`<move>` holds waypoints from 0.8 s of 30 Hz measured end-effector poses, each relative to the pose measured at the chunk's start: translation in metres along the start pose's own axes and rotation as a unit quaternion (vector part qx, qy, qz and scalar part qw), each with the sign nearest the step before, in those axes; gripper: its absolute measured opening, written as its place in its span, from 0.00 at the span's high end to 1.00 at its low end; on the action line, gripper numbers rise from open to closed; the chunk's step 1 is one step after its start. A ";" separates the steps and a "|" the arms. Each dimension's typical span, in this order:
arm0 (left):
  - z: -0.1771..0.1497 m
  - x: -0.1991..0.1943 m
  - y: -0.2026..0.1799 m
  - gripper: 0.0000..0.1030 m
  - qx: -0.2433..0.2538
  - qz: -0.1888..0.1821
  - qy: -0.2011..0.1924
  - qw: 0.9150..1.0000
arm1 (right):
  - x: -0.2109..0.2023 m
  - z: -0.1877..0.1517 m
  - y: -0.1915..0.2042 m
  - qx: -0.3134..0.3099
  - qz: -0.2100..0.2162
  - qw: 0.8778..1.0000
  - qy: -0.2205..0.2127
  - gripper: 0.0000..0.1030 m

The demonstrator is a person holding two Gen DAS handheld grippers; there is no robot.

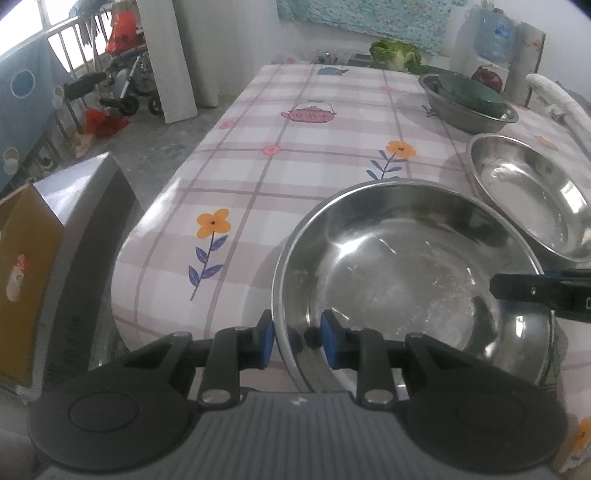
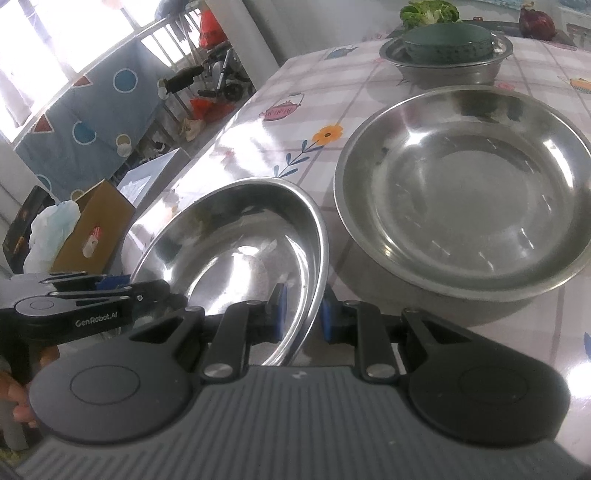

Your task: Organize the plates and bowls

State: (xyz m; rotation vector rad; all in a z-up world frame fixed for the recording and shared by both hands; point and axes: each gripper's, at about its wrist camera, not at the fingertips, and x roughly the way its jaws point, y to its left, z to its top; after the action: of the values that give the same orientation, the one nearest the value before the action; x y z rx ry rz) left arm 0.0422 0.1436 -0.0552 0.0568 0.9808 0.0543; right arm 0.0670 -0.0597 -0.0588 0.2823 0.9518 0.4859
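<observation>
A wide steel bowl (image 1: 406,266) sits at the near end of the checked tablecloth, and both grippers hold it. My left gripper (image 1: 297,332) is shut on its near-left rim, blue pads on either side of the wall. The right gripper (image 1: 496,288) reaches in from the right onto the opposite rim. In the right wrist view this bowl (image 2: 236,251) looks tilted, with my right gripper (image 2: 303,314) shut on its rim and the left gripper (image 2: 173,295) at its left edge. A second steel bowl (image 2: 461,192) rests just beyond it, also seen at the right (image 1: 532,199).
A steel basin (image 1: 469,114) at the far right holds an upturned green bowl (image 2: 447,40). A cabbage (image 1: 395,53) and a red onion (image 2: 537,20) lie behind it. Left of the table stand a grey appliance (image 1: 85,206) and a cardboard box (image 2: 92,229).
</observation>
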 end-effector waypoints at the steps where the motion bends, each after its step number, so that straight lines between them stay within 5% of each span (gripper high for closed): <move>1: -0.001 0.001 0.002 0.74 -0.003 -0.006 0.003 1.000 | -0.001 -0.001 -0.001 0.004 -0.001 1.000 -0.001 0.83; 24: 0.001 0.005 0.006 0.65 -0.006 -0.037 -0.004 0.999 | -0.001 -0.007 0.001 0.021 -0.010 1.000 -0.020 0.82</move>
State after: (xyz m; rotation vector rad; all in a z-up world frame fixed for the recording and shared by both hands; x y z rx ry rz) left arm 0.0454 0.1494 -0.0581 0.0103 0.9728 -0.0076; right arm 0.0612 -0.0594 -0.0618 0.3193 0.9264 0.4416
